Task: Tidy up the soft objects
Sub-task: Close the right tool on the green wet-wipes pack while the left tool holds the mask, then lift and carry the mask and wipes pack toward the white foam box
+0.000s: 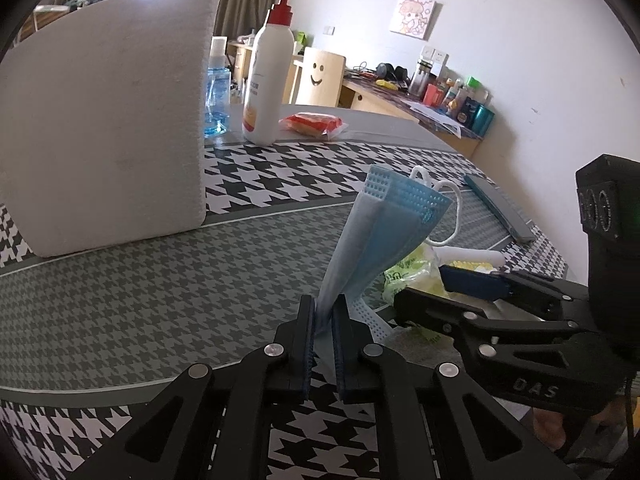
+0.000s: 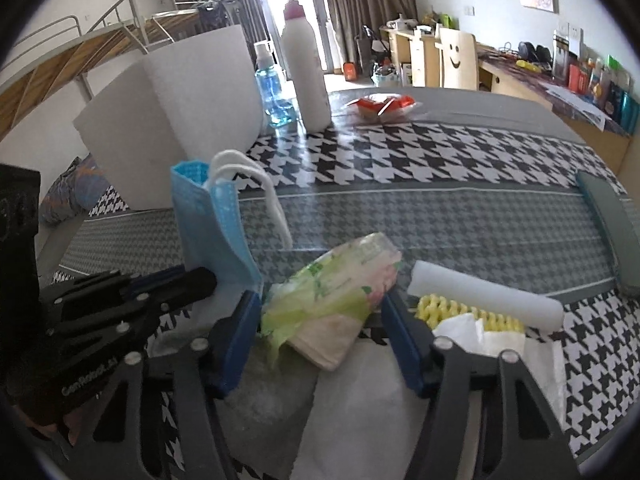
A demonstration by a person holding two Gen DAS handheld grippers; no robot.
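The left tongs (image 1: 324,312) pinch a blue face mask (image 1: 384,232) upright above the worktop (image 1: 160,280). The right tongs (image 2: 320,312) straddle a green tissue pack (image 2: 332,292), pads seemingly not yet touching. Beyond stands a white foam box (image 2: 180,120).

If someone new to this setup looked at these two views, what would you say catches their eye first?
Probably the blue face mask, standing upright in the shut left gripper above the houndstooth tablecloth. Next, the green tissue packet lying between the fingers of the right gripper, whose pads do not visibly press it. Behind, at the left, a big white foam block stands beside a red-pumped white bottle.
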